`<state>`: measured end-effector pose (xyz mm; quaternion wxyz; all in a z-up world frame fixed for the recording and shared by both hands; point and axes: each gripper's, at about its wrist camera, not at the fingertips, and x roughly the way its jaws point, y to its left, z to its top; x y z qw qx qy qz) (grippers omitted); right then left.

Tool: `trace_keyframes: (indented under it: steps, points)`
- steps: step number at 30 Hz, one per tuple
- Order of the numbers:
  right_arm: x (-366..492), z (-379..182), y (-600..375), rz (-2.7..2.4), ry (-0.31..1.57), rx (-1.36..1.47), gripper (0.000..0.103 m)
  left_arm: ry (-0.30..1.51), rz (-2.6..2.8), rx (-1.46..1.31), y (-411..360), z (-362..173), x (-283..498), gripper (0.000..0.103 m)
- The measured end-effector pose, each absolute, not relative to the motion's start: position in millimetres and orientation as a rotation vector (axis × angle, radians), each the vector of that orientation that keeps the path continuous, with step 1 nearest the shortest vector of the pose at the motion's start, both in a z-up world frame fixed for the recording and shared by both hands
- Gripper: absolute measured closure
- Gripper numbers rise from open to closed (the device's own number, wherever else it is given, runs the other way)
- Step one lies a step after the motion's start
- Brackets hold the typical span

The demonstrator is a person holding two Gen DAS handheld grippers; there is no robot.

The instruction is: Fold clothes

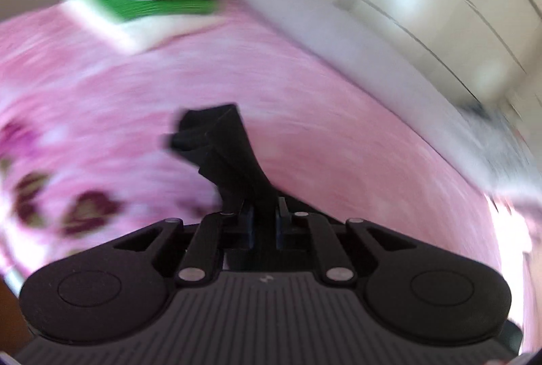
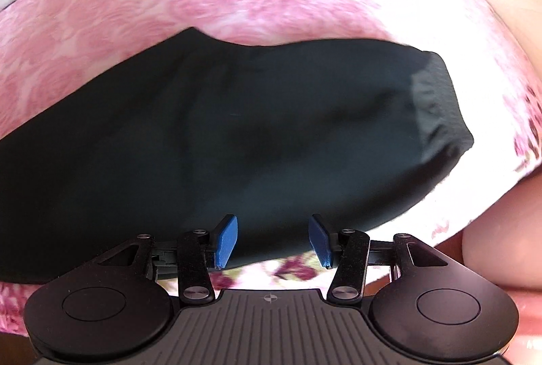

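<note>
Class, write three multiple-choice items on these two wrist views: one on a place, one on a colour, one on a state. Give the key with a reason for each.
1. Where does the folded pile lie in the left view?
A. upper left
B. lower right
C. between the right gripper's pads

2. What colour is the cloth under the right gripper?
A. yellow
B. black
C. white

3. How is the left gripper?
A. wide open, empty
B. shut on cloth
C. out of view

Key: 1 A, it sits on the pink cover at upper left; 2 B, it is dark against pink; 3 B, black fabric sticks out between its closed fingers.
</note>
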<state>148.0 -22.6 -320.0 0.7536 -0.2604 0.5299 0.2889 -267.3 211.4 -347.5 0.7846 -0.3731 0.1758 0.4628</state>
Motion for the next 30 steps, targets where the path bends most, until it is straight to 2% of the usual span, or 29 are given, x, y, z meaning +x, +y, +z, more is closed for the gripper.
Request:
trace_keyframes:
  steps: [4,8,9,11,18,22,26,30]
  points:
    - [157.6,-321.3,-33.4,0.594,1.171,-0.509,0.052,0.476,0.742,-0.649,182.2,-340.2,-198.0,0.095]
    - [157.7,-325.0,-35.1,0.587,1.167,-0.504,0.052,0.73,0.484,-0.454,145.8,-370.3,-113.4,0.094]
    - [156.6,-326.3,-35.0,0.586,1.166,-0.509,0.052,0.795,0.438,-0.406,137.1,-377.2,-97.0,0.088]
    - [154.8,-329.1,-36.0,0.585,1.167,-0.51,0.052,0.888,0.408,-0.335,125.8,-385.5,-79.7,0.087]
    - [149.8,-332.6,-39.1,0.628,1.184,-0.391,0.052,0.794,0.325,-0.584,149.7,-344.0,-121.1,0.077]
    - [135.4,-334.6,-30.8,0.761,1.251,-0.195,0.052,0.794,0.415,-0.719,178.1,-331.8,-151.6,0.078]
    - [108.0,-352.8,-15.1,0.945,1.395,0.075,0.052,0.773,0.559,-0.901,211.1,-333.1,-190.7,0.078]
    - [78.5,-380.8,3.4,0.989,1.49,0.171,0.052,0.766,0.623,-0.95,228.4,-332.8,-220.5,0.078]
